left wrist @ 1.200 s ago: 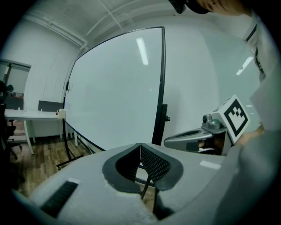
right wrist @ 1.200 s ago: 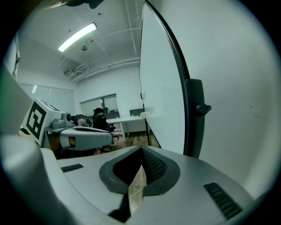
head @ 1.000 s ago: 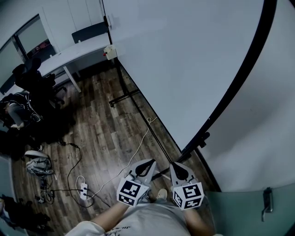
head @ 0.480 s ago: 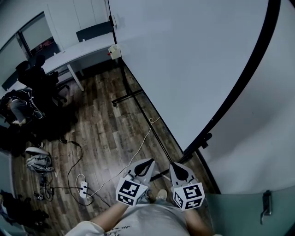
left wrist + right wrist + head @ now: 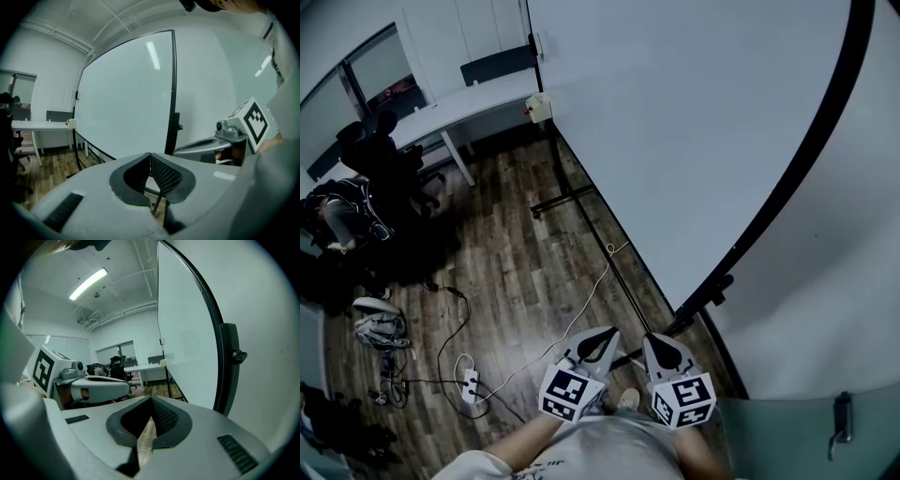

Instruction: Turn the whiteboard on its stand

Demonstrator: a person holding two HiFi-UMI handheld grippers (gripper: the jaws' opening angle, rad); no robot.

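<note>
A large whiteboard (image 5: 675,122) in a black frame stands on a black stand, filling the upper right of the head view. Its near upright post (image 5: 712,292) has a black knob. The board (image 5: 126,103) also faces the left gripper view, and its edge with the knob (image 5: 232,357) runs through the right gripper view. My left gripper (image 5: 605,335) and right gripper (image 5: 658,342) are held low, side by side, short of the stand's near foot. Both are shut with nothing between their tips, and neither touches the board.
A white desk (image 5: 459,108) with a dark chair stands at the back left. A person sits in an office chair (image 5: 356,202) at the left. Cables and a power strip (image 5: 471,386) lie on the wood floor. A white wall (image 5: 825,281) lies behind the board.
The view has shifted slightly, so the board and desk sit a little further right and lower. Both grippers stay shut in the same place.
</note>
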